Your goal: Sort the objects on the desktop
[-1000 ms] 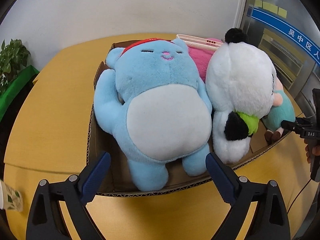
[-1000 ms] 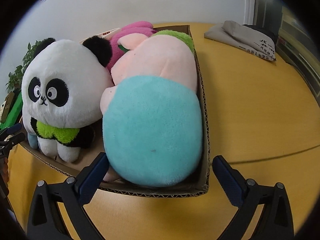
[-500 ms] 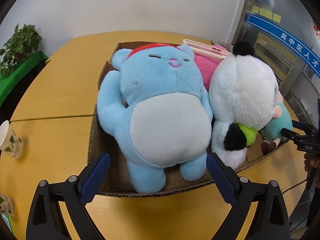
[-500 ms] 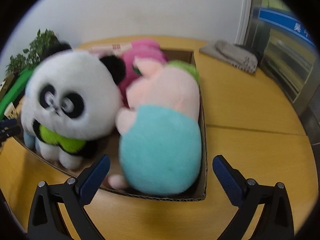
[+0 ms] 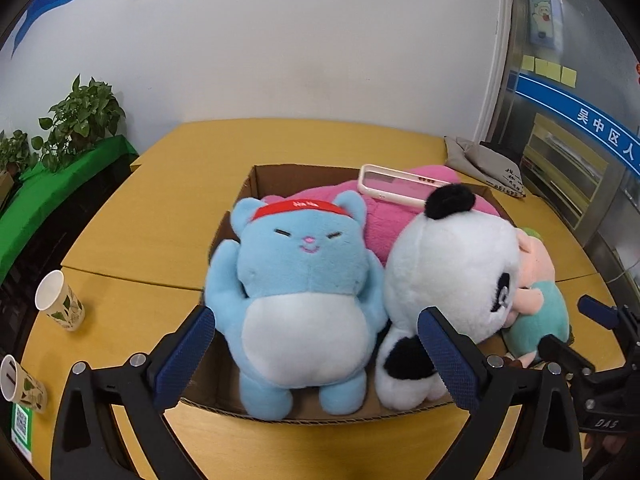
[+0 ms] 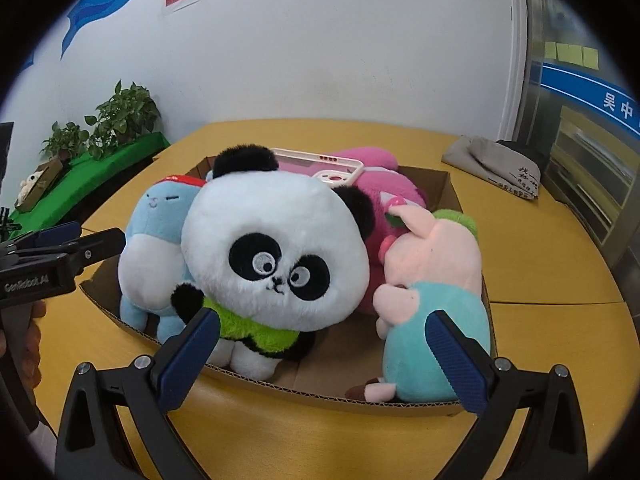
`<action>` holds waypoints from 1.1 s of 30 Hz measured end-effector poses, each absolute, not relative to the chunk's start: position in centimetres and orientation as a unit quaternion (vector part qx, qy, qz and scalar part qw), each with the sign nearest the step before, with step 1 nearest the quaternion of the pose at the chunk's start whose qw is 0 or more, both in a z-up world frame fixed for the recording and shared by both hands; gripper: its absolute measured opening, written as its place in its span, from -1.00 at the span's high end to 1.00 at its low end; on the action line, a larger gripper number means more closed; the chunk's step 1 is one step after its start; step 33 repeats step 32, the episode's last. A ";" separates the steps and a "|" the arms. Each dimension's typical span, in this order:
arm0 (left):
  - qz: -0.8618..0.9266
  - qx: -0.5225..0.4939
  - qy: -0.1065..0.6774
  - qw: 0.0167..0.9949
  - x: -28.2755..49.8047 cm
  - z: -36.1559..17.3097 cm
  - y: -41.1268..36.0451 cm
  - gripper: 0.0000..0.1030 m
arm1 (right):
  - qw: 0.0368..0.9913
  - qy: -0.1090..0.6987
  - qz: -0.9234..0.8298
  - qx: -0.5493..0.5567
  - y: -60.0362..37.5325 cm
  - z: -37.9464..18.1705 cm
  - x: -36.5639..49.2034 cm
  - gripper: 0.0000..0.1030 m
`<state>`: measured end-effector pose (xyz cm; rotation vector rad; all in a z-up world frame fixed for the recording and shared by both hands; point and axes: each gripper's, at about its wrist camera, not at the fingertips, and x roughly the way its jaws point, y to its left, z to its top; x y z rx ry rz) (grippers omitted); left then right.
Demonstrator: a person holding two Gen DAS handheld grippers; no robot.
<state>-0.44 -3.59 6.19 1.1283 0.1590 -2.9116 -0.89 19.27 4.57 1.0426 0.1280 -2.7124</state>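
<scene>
reading "genrobot.ai" on left tongs, "das" on right tongs

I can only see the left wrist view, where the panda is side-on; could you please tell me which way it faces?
Observer: The panda faces the right gripper, with both eyes showing and a green collar under its chin.
Operator: Thank you. What is the pink and teal toy beyond it?
Observer: It is a pig plush, at the right end of the cardboard box, with its feet by the near wall.
Operator: And is the right gripper holding anything?
Observer: No, it is open with nothing between its fingers.
</scene>
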 end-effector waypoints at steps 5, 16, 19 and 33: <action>-0.929 0.368 0.037 0.006 0.1 6.1 -1.7 -0.99 | 0.098 0.042 -0.926 0.363 19.5 4.3 -0.5 -0.98; -0.930 0.367 0.013 0.016 0.7 6.1 0.0 -0.99 | 0.095 0.049 -0.920 0.378 19.4 3.8 -0.6 -0.98; -0.930 0.367 0.014 0.017 0.7 5.9 -0.1 -0.99 | 0.097 0.051 -0.918 0.382 19.3 3.5 -0.8 -0.98; -0.928 0.371 0.031 0.011 0.9 5.3 -0.3 -0.99 | 0.097 0.051 -0.914 0.392 19.5 2.8 -1.5 -0.98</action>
